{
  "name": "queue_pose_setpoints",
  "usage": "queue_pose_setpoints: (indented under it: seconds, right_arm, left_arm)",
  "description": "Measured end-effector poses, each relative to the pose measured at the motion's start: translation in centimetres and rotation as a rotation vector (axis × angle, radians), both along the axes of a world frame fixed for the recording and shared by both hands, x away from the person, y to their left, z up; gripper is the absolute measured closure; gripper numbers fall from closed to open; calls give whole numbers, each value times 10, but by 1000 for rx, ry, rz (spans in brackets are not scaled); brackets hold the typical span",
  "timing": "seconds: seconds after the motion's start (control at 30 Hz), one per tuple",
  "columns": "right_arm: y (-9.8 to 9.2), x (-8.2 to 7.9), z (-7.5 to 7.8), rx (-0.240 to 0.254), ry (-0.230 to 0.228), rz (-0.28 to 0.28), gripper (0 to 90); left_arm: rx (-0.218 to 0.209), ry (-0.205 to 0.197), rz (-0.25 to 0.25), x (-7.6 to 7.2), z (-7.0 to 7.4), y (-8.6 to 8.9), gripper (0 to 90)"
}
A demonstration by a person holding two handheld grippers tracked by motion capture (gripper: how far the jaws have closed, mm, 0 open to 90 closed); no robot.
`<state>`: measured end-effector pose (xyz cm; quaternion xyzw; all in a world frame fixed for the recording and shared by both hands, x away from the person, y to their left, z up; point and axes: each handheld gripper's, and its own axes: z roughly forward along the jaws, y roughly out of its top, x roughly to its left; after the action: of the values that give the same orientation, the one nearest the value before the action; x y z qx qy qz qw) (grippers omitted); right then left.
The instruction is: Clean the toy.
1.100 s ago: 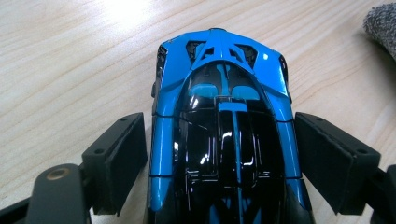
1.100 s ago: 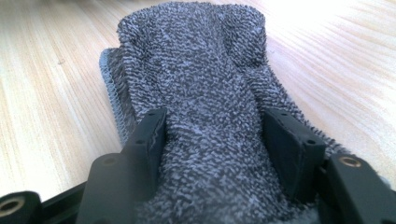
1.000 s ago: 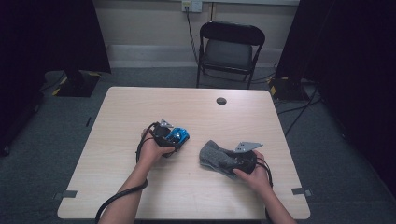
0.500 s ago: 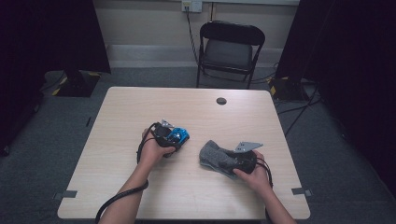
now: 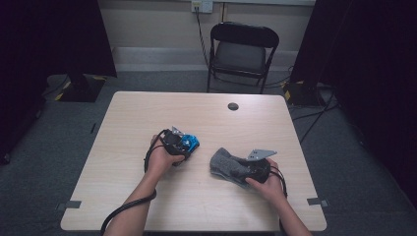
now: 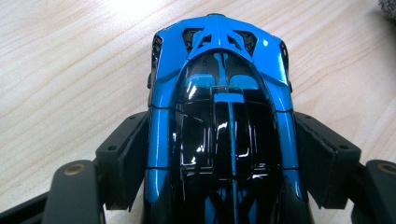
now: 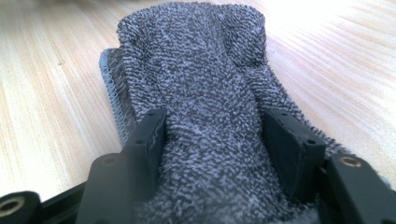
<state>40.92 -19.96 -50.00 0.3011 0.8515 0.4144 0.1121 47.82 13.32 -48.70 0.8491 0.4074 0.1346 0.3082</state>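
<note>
Left gripper view: glossy blue toy car (image 6: 219, 126); fuzzy grey cloth (image 7: 205, 121)

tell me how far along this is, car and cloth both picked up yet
Done: the right gripper is clamped on the grey cloth. In hand: the left gripper has just been closing around the blue toy car, pads at its sides. Left: both lie on the table; no wiping has begun.

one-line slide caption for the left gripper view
Left gripper closing its black jaws around a glossy blue-and-black toy car on the wooden table.
</note>
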Motion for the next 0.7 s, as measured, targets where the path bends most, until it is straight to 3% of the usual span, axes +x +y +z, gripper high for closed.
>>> queue_pose_setpoints:
  seconds: [0.47, 0.7]
  right_arm:
    - [0, 0, 0, 2, 1, -1, 412]
    - [0, 1, 0, 2, 2, 0, 413]
  left_arm:
    - [-7, 9, 21, -3, 1, 1, 260]
    - [0, -5, 3, -5, 7, 1, 260]
